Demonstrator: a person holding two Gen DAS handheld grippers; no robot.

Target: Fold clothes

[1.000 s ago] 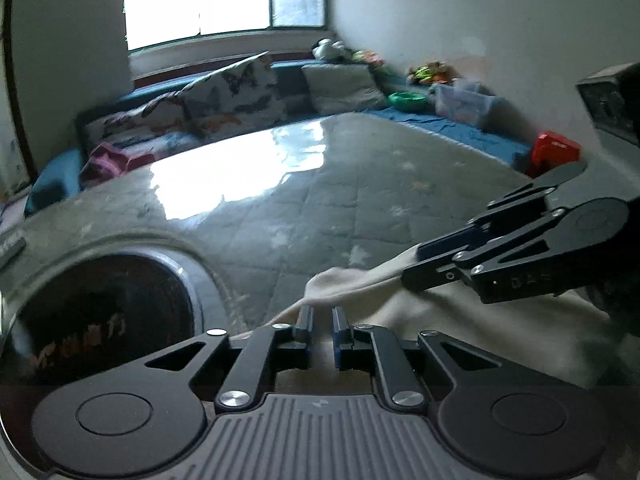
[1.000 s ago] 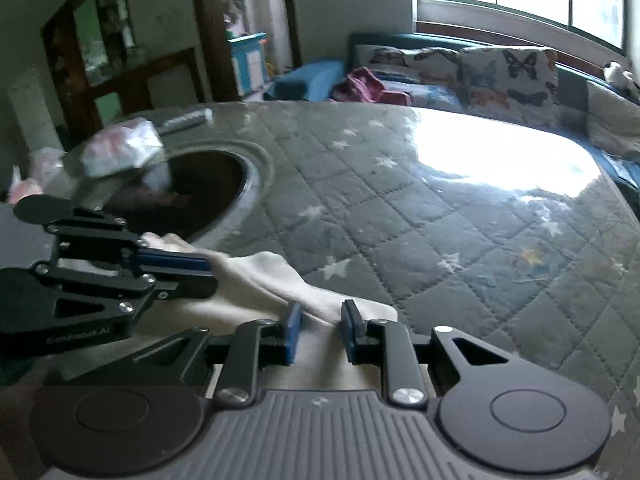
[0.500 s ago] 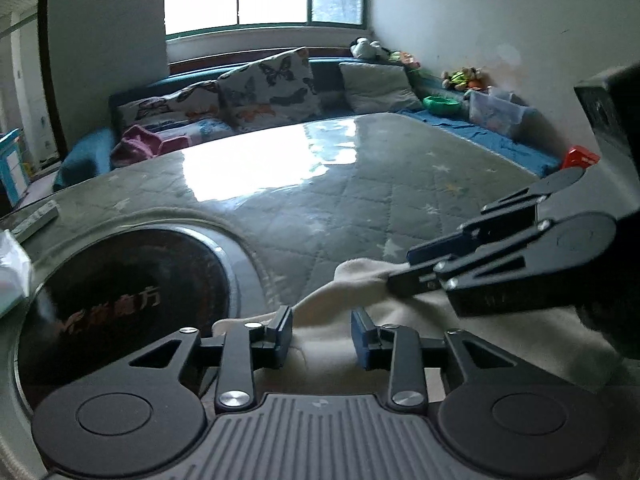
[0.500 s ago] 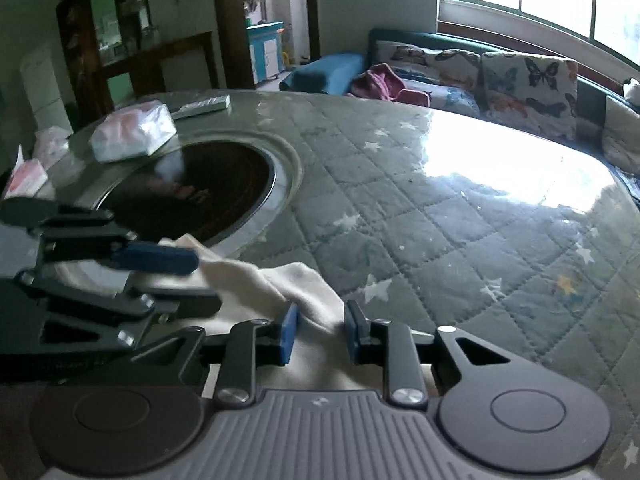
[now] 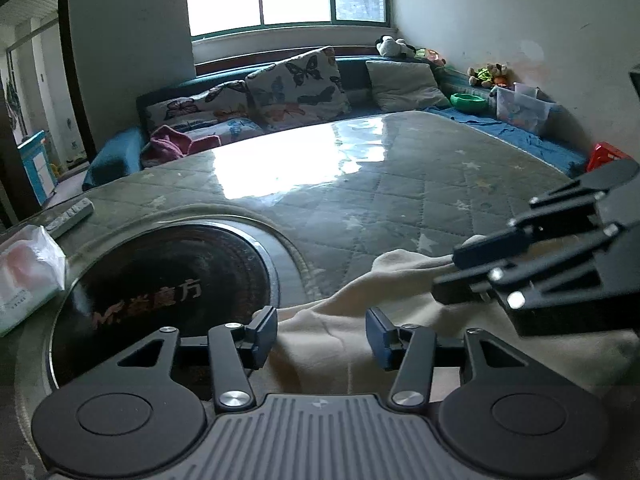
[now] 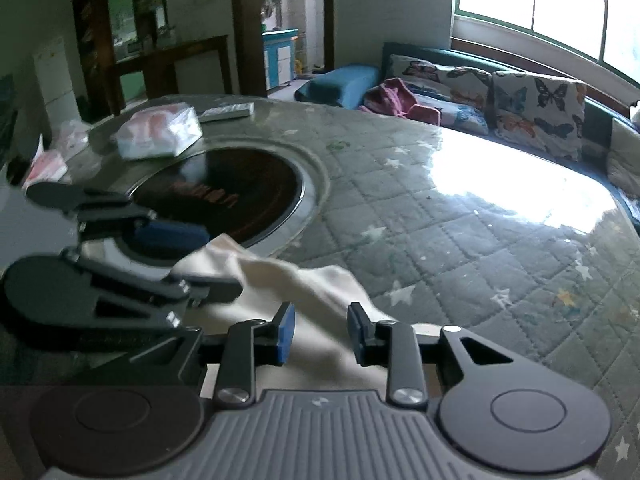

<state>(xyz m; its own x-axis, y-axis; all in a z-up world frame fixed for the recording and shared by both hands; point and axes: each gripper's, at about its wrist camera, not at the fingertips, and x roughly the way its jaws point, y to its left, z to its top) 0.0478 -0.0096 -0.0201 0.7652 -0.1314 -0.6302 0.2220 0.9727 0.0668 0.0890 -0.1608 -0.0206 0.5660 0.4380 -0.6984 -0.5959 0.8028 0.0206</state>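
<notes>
A cream garment [image 5: 400,272] lies bunched at the near edge of the quilted table cover [image 5: 400,184]. My left gripper [image 5: 321,334] hovers over its left part. Its jaws are opening and stand wide, with cloth lying loose between the pads and none of it pinched. From the right, my right gripper [image 5: 446,274] comes in over a raised fold. In the right wrist view the right gripper [image 6: 322,334] straddles that fold of the garment [image 6: 280,276]. Its jaws are opening too, and the pads stand just off the cloth. The left gripper [image 6: 222,264] shows at the left.
A round dark glass plate [image 5: 160,272] is set into the table just left of the garment. A tissue pack [image 6: 160,132] and a remote [image 6: 228,111] lie beyond it. Butterfly cushions [image 5: 296,84] line a sofa behind the table. The quilted cover [image 6: 440,220] stretches far to the right.
The left jaws went from nearly shut on the cloth to wide apart, letting it drop. The right jaws widened a little and that gripper shifted sideways. The cloth now lies slacker.
</notes>
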